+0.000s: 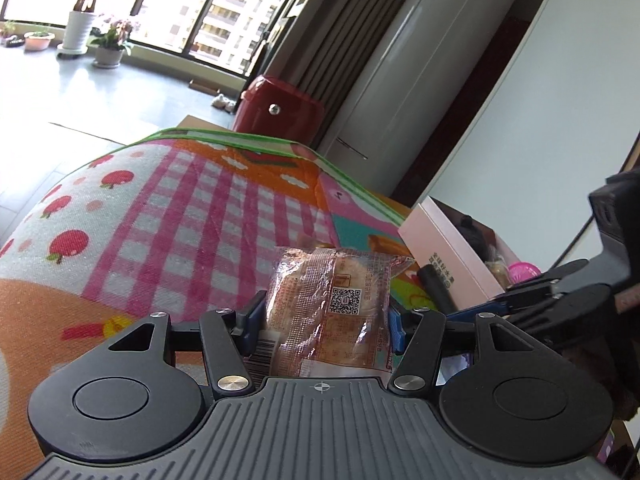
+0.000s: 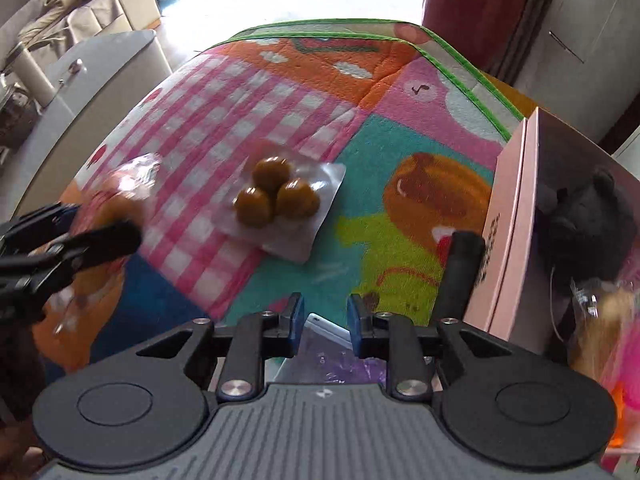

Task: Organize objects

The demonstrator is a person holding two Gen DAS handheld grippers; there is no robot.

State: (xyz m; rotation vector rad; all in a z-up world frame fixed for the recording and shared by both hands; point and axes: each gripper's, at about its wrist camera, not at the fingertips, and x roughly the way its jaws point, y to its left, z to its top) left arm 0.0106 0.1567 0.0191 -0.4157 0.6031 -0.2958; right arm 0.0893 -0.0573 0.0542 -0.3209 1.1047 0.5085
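My left gripper point(image 1: 325, 320) is shut on a clear-wrapped pastry packet point(image 1: 336, 300) with a QR code, held above the colourful mat point(image 1: 180, 200). It shows blurred in the right wrist view point(image 2: 120, 196), at the left. My right gripper point(image 2: 325, 320) has its jaws a little apart with nothing between them, above a purple-printed packet point(image 2: 344, 364). A clear pack of three brown balls point(image 2: 276, 200) lies on the mat point(image 2: 400, 148) ahead of it. A pink box point(image 2: 516, 232) point(image 1: 440, 248) stands at the right, holding a black plush toy point(image 2: 580, 216) and other items.
A black cylinder point(image 2: 460, 272) point(image 1: 436, 288) leans beside the pink box. A red bin point(image 1: 280, 108) and a white cabinet point(image 1: 400, 80) stand beyond the mat's far edge. A grey unit point(image 2: 92, 100) stands left of the mat. Potted plants point(image 1: 108, 40) line the window.
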